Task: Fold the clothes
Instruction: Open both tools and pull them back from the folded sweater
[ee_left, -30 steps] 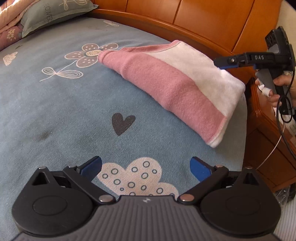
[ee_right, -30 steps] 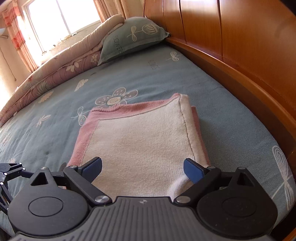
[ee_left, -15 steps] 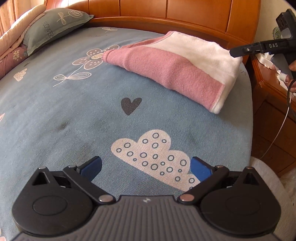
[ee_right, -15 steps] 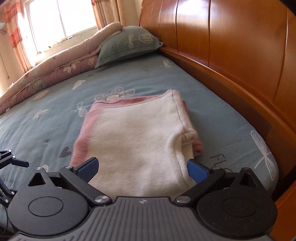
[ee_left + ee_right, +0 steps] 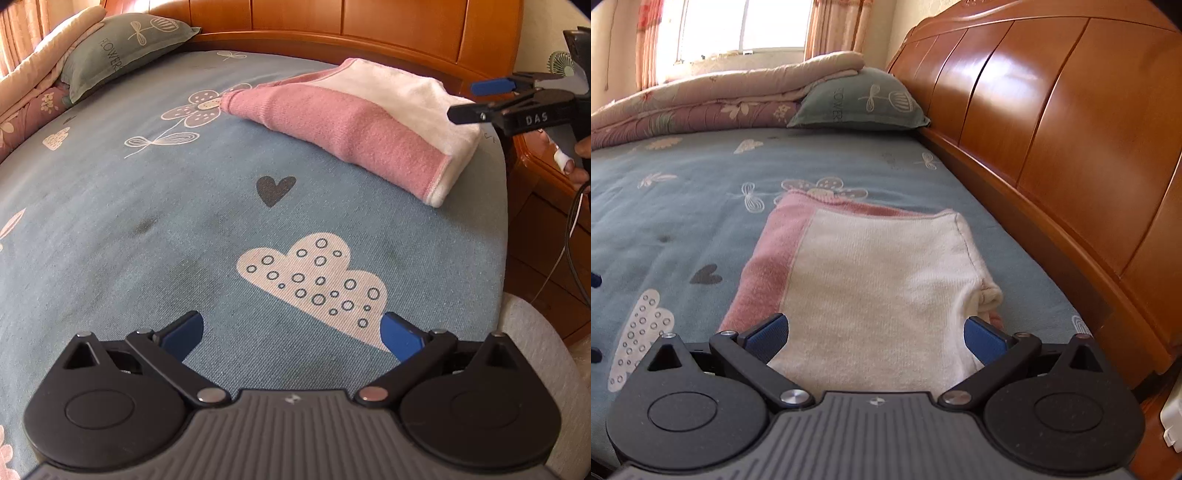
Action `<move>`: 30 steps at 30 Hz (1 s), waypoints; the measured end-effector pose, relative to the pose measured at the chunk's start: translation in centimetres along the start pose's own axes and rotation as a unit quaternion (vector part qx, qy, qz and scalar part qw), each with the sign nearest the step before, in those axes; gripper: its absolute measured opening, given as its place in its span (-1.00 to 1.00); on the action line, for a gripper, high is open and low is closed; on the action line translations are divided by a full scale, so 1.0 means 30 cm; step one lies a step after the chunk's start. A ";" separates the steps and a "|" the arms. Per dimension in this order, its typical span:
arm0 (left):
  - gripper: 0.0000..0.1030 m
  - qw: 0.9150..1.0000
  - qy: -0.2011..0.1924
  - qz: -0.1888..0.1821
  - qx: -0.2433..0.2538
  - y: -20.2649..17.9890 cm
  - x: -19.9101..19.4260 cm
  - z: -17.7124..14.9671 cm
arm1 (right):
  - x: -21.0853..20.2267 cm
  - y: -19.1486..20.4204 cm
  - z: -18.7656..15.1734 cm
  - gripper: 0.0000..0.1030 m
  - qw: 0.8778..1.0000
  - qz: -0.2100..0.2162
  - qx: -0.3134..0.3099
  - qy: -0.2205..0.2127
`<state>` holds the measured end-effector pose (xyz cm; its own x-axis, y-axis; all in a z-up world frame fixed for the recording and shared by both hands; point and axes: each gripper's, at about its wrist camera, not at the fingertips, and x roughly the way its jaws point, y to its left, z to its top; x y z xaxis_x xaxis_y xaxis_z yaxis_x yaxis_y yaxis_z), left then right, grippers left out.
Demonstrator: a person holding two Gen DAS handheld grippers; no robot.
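Note:
A folded pink and white garment (image 5: 354, 122) (image 5: 871, 280) lies on the blue patterned bedsheet (image 5: 147, 221) near the wooden headboard. My left gripper (image 5: 291, 332) is open over the sheet, well short of the garment, with nothing between its fingers. My right gripper (image 5: 873, 338) is open too, hovering just before the garment's near white edge without gripping it. In the left wrist view the right gripper (image 5: 487, 99) shows at the right edge, beside the garment's white end, held by a hand (image 5: 576, 162).
A wooden headboard (image 5: 1052, 129) runs along the right side of the bed. A green pillow (image 5: 860, 103) and a rolled quilt (image 5: 701, 107) lie at the far end by the window. A wooden bedside cabinet (image 5: 546, 221) stands past the mattress edge.
Both grippers have pulled back from the garment. The left one now sees more of the sheet, and the right one sits lower and further from the white edge.

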<state>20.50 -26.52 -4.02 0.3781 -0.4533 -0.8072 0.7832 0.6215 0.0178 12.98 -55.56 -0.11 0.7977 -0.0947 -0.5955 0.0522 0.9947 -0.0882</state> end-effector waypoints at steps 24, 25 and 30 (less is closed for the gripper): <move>0.97 1.000 -0.002 0.008 -0.014 0.048 -0.008 -0.033 | 0.303 -0.164 0.094 1.00 0.997 -0.027 0.076 0.019; 0.96 1.000 -0.002 0.009 -0.012 0.050 -0.008 -0.032 | 0.296 -0.167 0.101 1.00 0.996 -0.024 0.082 0.020; 0.96 1.000 -0.007 0.019 -0.012 0.059 -0.005 -0.018 | 0.288 -0.117 0.200 1.00 0.996 0.002 0.089 -0.002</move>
<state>21.55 -25.01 -4.18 0.4142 -0.4389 -0.7974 0.7564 0.6532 0.0335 23.30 -59.64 -0.15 0.8005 -0.0901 -0.5926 0.1533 0.9865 0.0571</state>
